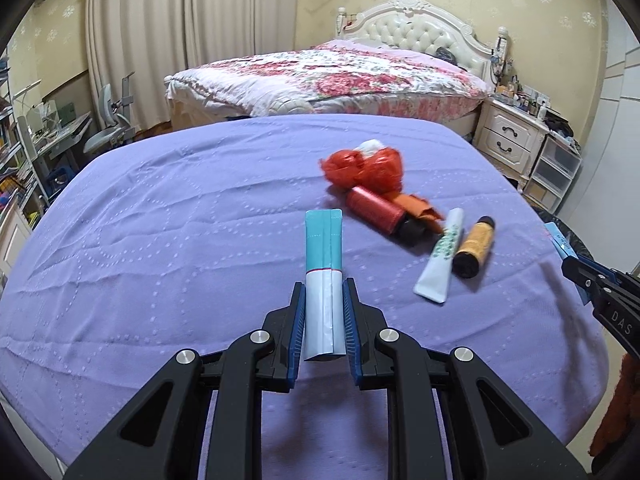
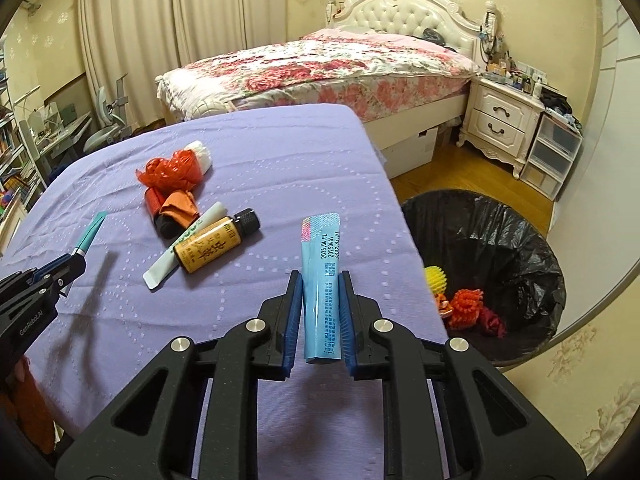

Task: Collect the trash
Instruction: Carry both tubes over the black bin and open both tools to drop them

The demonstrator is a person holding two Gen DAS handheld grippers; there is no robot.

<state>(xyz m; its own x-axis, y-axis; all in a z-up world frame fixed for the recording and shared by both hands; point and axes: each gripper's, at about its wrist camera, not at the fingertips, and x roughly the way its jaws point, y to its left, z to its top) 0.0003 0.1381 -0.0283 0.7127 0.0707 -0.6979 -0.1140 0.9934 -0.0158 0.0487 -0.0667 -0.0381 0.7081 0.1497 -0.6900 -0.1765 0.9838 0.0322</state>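
In the left wrist view, the right gripper [image 1: 576, 268] is cut off by the right edge, and only a corner of the blue sachet [image 1: 560, 240] it carries is seen. In the right wrist view, the left gripper [image 2: 74, 258] is cropped by the left edge, and the black bottle [image 2: 166, 222] is largely covered by the orange wrapper [image 2: 178, 206]. The small items on the nightstand [image 2: 500, 114] are too small to be told apart, and the bin [image 2: 500, 240] is partly hidden behind the purple cloth [image 2: 260, 160].

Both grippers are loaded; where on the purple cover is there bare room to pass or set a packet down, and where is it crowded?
Free: the purple cover left of the teal packet, and the strip between the brown bottle and the bin-side edge, under the blue packet. Crowded: the middle cluster of red mesh, white tube and bottle.
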